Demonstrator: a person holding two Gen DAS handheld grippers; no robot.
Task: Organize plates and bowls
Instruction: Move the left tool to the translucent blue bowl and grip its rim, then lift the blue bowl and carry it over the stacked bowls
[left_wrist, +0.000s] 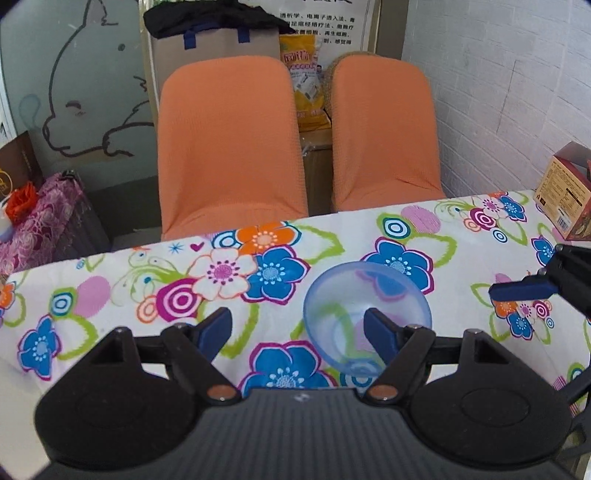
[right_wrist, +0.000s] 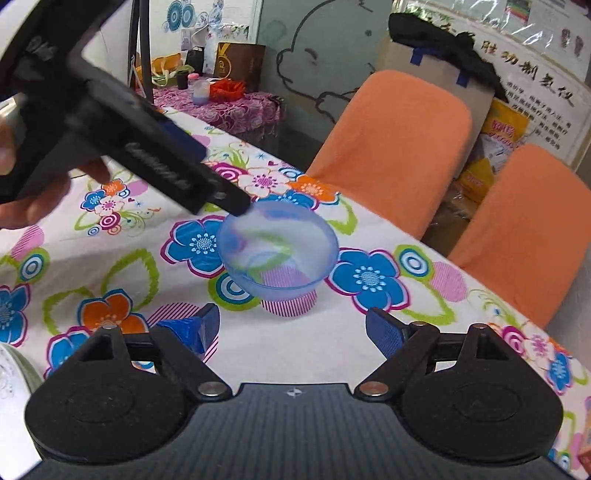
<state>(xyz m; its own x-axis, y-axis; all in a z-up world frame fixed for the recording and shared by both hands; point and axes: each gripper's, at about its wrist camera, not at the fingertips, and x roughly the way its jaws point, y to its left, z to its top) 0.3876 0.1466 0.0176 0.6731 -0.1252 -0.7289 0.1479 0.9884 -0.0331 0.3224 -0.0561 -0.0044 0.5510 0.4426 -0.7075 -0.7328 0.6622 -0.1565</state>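
Translucent blue bowl (right_wrist: 277, 249), frame centre on the floral tablecloth (right_wrist: 110, 273), looks light, stiff, slick plastic; pinch the rim; left gripper (left_wrist: 297, 328) and right gripper (right_wrist: 293, 330) both gape, holding nothing.

Bowl (left_wrist: 354, 295): translucent pale-blue plastic, smooth, faintly frosted; tablecloth print shows through its wall. Tablecloth (left_wrist: 110, 266): woven cloth, matt, floral print. Left gripper (left_wrist: 299, 332): black matt plastic body, ribbed top plate, shiny metal pivot pins; fingers (left_wrist: 380, 334) faced with blue textured pads. Right gripper (right_wrist: 291, 328): same build. Chair covers (left_wrist: 229, 147): orange knit cloth, fine waffle texture, matt. Carton (left_wrist: 567, 195): printed cardboard, slightly glossy.
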